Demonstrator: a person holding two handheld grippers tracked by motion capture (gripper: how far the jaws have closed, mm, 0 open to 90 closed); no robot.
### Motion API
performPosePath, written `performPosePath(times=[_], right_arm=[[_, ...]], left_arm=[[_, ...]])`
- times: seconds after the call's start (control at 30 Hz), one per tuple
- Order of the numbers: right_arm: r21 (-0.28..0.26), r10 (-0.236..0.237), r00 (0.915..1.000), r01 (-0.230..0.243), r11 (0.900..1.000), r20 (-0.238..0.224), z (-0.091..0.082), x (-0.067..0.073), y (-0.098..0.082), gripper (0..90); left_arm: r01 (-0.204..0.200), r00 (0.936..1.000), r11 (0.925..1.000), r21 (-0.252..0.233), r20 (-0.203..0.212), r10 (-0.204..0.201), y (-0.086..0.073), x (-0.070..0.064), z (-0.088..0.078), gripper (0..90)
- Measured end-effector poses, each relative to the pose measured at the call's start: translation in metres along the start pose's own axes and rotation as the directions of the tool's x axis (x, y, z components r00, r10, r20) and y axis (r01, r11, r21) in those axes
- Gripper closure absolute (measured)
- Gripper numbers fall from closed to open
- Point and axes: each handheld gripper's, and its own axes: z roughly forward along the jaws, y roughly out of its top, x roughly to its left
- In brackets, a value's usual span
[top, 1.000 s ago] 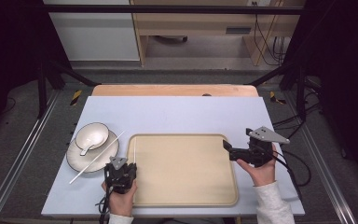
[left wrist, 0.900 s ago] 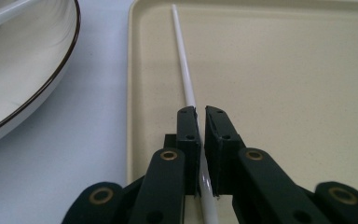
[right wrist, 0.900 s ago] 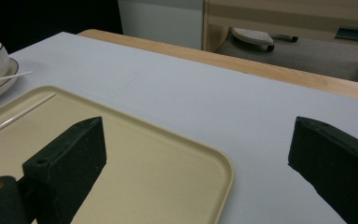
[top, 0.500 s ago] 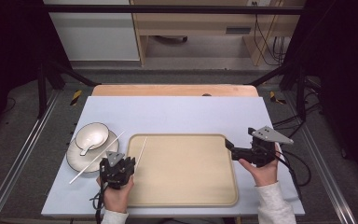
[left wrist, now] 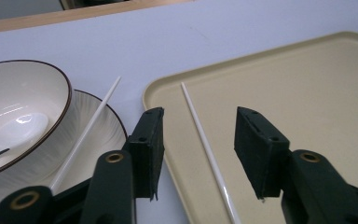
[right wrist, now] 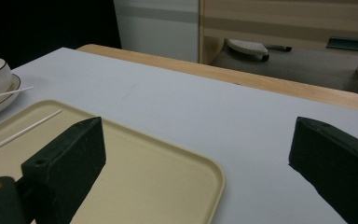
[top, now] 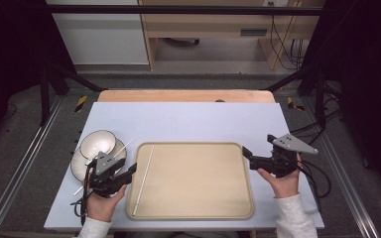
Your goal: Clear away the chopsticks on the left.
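From the high view, your left gripper (top: 129, 171) sits at about 8 o'clock on the worktop (top: 188, 119), jaws half apart and holding nothing; they have just been opening. The chopstick (top: 144, 178) you were working with lies on the tray (top: 198, 214), along its 9 o'clock edge, running nearly straight from the near rim to the far one. Its mate, the second chopstick (top: 125, 146), rests across the plate (top: 76, 166) beside the bowl (top: 97, 143), well to the 9 o'clock side. Your right gripper (top: 248, 153) hangs at 3 o'clock, just off the tray's rim, jaws wide and empty.

In the left gripper view, the chopstick (left wrist: 205, 149) passes between the jaws without touching either pad, flat on the tray (left wrist: 307, 84). The second chopstick (left wrist: 86, 135) leans on the plate (left wrist: 105, 126), touching the rim at 11 o'clock from your jaws, with the bowl (left wrist: 23, 93) beyond.

In the right gripper view, the jaws stand wide with bare tray (right wrist: 144, 182) and worktop (right wrist: 205, 107) between them.

Expect the chopsticks to be light, stiff, thin and slick, likely to roll or swivel in the pads. Take the next one near its middle, square across, where it is propped clear of the plate.
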Motion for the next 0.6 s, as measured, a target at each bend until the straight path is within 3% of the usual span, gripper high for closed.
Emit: performPosePath(times=[0.1,0.2,0.23,0.6], right_arm=[[0.006,-0.002,1.0,0.002,1.0,0.004,0.001,0.0,-0.001,4.2],[0.012,-0.004,1.0,0.004,1.0,0.005,0.001,0.0,-0.001,4.2],[0.014,-0.006,1.0,0.006,1.0,0.004,0.001,0.0,-0.001,4.3],[0.027,-0.005,1.0,0.005,1.0,0.005,0.004,0.0,-0.004,4.3]], left_arm=[[-0.017,0.9998,0.9999,-0.001,0.009,0.017,-0.011,0.01,-0.007,47.0],[-0.005,0.9998,1.0,0.002,0.019,0.005,-0.017,0.015,-0.009,44.0],[-0.016,0.9995,0.9996,0.023,0.027,0.016,-0.02,0.019,-0.009,43.1],[-0.053,0.9986,0.9968,0.06,0.008,0.052,-0.04,0.035,-0.018,35.5]])
